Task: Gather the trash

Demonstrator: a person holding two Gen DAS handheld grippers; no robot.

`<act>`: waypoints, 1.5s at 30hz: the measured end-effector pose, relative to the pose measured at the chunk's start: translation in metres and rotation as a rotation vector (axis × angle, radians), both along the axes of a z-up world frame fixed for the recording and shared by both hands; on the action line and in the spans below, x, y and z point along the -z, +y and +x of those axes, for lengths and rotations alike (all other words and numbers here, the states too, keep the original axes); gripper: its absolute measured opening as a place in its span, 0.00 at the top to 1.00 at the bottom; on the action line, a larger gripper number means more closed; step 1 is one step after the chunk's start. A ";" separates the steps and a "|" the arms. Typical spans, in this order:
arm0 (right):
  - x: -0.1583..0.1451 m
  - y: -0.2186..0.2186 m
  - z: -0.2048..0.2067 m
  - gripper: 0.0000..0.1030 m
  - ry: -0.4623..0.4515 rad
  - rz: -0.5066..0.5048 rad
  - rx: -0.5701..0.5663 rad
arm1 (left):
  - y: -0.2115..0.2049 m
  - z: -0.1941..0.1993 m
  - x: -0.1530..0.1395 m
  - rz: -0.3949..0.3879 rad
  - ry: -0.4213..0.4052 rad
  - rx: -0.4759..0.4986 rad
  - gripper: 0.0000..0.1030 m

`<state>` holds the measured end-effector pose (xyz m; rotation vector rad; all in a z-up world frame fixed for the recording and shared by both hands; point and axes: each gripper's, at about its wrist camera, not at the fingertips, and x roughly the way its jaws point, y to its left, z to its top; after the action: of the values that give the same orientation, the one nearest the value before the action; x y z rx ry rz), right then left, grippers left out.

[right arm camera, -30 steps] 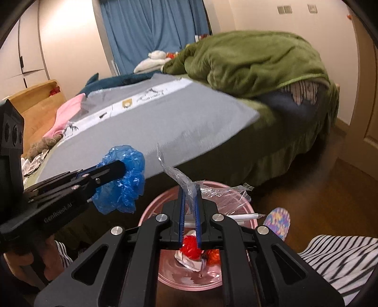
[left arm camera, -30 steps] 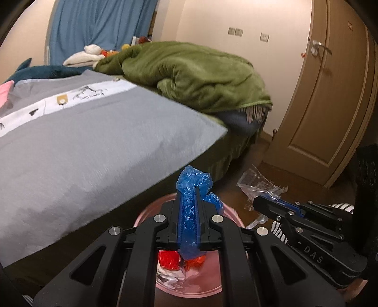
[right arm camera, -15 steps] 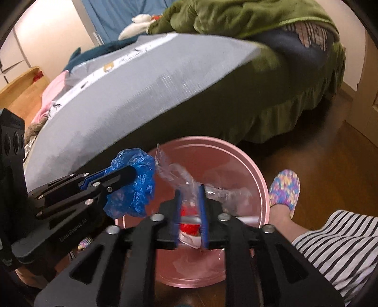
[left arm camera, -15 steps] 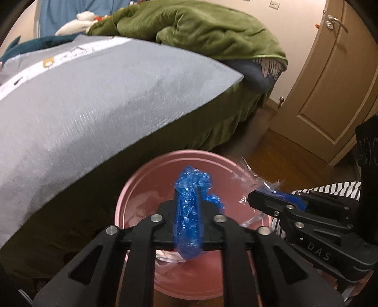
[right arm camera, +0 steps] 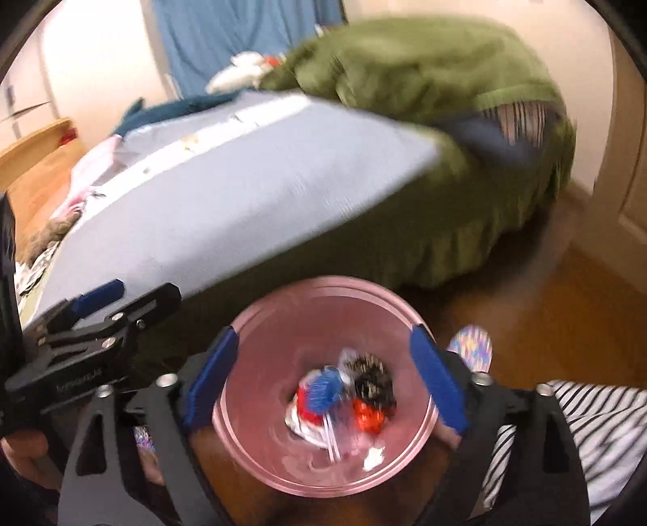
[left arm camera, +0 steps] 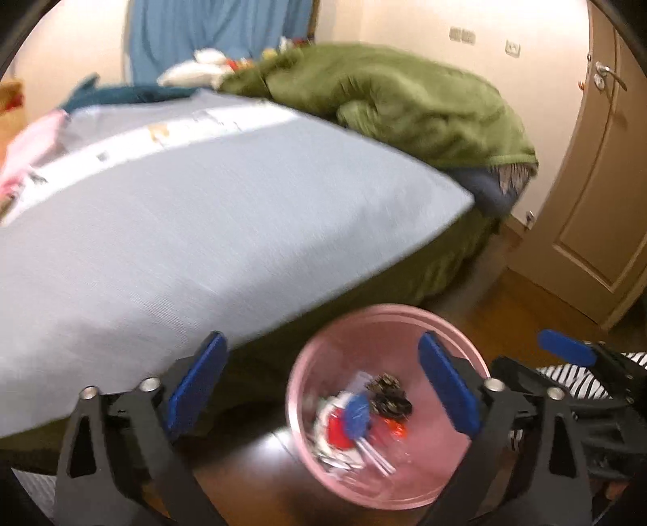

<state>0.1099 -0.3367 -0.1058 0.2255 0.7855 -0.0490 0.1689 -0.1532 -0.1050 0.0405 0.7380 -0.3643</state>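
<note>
- Your left gripper (left arm camera: 319, 384) hung above the near edge of the bed; its jaws were spreading wide and nothing was between the blue pads (left arm camera: 198, 380).
- From the right wrist view, that same left gripper (right arm camera: 121, 299) sat at the left, beside the pink bin (right arm camera: 404, 323), and your hand (right arm camera: 20, 449) showed under it at the left edge.
- The bed (left arm camera: 202, 226) filled the left and far part of the scene, with a grey cover on top and a green skirt down its side.
- A green blanket (left arm camera: 404, 105) lay heaped at the far right end of the bed, and a blue curtain (left arm camera: 218, 36) hung behind it.
- The pink bin (left arm camera: 388, 315) stood on the wooden floor (right arm camera: 566, 307), just beside the near side of the bed.
- The trash lay in the bottom of the bin: a blue wrapper (right arm camera: 325, 386), red pieces (right arm camera: 366, 416), a dark crumpled piece (right arm camera: 374, 380) and white scraps; blur hid finer detail.
- Your right gripper (right arm camera: 323, 384) hung right over the bin; its jaws were spreading too, empty, with the blue pads (right arm camera: 436, 388) framing the bin's mouth.
- A multicoloured slipper (right arm camera: 471, 348) rested on the floor just right of the bin.
- Striped cloth (right arm camera: 598, 421) showed at the near right.
- A wooden door (left arm camera: 598, 194) stood at the far right.
</note>
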 end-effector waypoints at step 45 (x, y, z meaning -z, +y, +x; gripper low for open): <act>-0.091 0.091 -0.126 0.05 -0.155 -0.061 -0.106 | 0.096 -0.154 -0.103 0.138 -0.190 -0.234 0.07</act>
<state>-0.0159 -0.2453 -0.0146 0.1273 0.6397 0.0443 0.0150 -0.0568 -0.0016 0.1163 0.5709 -0.0839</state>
